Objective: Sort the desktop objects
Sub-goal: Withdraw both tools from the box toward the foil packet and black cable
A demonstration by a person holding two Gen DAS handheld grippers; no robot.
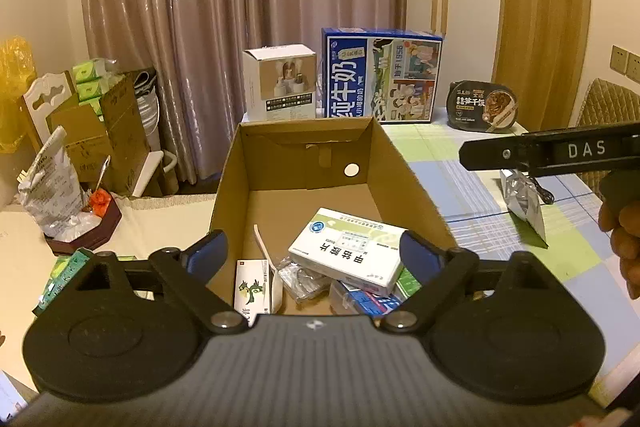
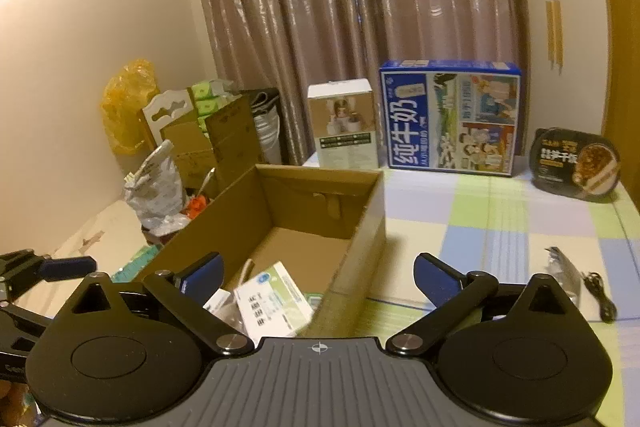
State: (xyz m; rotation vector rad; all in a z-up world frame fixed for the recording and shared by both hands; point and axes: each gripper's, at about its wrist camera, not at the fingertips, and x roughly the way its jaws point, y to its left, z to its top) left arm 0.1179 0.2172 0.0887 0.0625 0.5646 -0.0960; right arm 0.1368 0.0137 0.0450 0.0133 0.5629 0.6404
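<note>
An open cardboard box stands on the checked tablecloth. At its near end lie a white-and-green medicine box, a small white box with a green bird, a blue pack and a wooden stick. My left gripper hovers open over that pile, touching nothing. My right gripper is open and empty above the box's right wall. One of its fingers crosses the left wrist view. A silver foil packet and a black cable lie on the cloth to the right.
At the table's back stand a blue milk carton, a white product box and a black ready-meal bowl. Left of the box sit a crumpled bag, a dark red tray and stacked cartons.
</note>
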